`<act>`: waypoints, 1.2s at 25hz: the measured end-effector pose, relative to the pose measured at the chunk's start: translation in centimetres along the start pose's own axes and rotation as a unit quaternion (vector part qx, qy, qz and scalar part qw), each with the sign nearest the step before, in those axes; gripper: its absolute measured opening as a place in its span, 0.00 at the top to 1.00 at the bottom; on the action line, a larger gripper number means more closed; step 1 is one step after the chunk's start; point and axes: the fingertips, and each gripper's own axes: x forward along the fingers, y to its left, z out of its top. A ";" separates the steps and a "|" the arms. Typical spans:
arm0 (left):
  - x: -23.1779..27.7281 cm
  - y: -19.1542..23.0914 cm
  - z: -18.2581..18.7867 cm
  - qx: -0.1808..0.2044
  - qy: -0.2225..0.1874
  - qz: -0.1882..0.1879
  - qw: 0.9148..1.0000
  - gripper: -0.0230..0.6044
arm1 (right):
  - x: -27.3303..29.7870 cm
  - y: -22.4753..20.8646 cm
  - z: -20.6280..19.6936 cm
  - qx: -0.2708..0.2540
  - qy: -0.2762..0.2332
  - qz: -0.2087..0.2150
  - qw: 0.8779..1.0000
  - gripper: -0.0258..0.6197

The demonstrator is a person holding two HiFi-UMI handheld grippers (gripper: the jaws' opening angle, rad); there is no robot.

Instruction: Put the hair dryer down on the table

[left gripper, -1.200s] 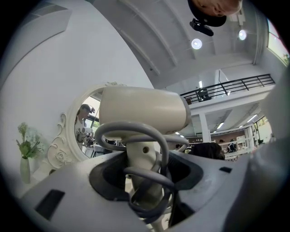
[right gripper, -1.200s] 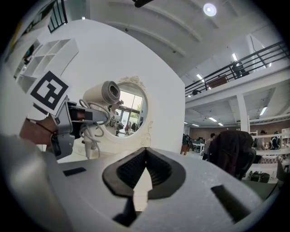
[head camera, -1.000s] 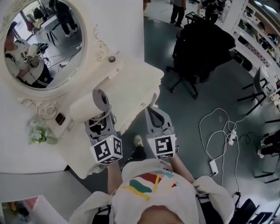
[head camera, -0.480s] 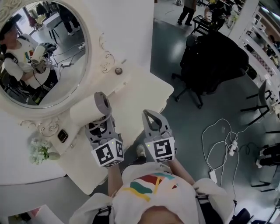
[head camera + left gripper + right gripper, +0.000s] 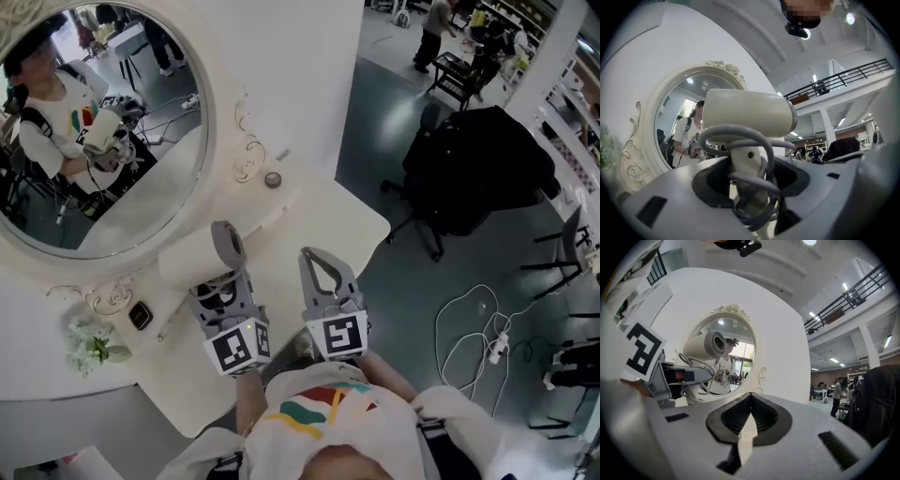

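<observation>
Hair dryer (image 5: pixel 195 255) gripped by its handle between the fingers of the left gripper (image 5: pixel 221 287). Its cream barrel lies crosswise just past the fingertips, and its grey cord (image 5: pixel 749 140) is looped round the handle between the fingers. The dryer is held over the white table (image 5: pixel 319 211), not set down. The right gripper (image 5: pixel 315 257), just beside, has its fingers closed tip to tip on nothing. A round mirror (image 5: pixel 103 122) stands beyond both pairs of fingers.

You face an ornate oval mirror (image 5: pixel 103 131), white flowers (image 5: pixel 94 343) beside its lower frame; to your right a black office chair (image 5: pixel 478 169) stands; white cables (image 5: pixel 473 323) loop across the floor (image 5: pixel 403 281); a person (image 5: pixel 436 28) stands far beyond.
</observation>
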 end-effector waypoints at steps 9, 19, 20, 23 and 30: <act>-0.2 0.9 0.3 0.009 -0.003 0.066 0.998 0.60 | 3.6 -0.1 0.1 0.007 -0.011 0.070 0.997 0.96; -1.8 2.0 2.3 0.014 -0.004 0.165 0.986 0.60 | 6.9 1.9 1.6 -0.004 -0.038 0.165 0.986 0.96; -2.0 2.1 2.4 0.015 -0.003 0.171 0.985 0.60 | 7.2 2.2 1.7 -0.002 -0.042 0.171 0.984 0.96; -2.5 2.7 2.4 0.023 -0.008 0.182 0.983 0.60 | 8.0 3.1 2.0 -0.001 -0.056 0.190 0.980 0.96; -4.1 5.2 4.1 0.045 -0.001 0.232 0.972 0.60 | 8.2 6.4 3.2 0.003 -0.071 0.244 0.967 0.96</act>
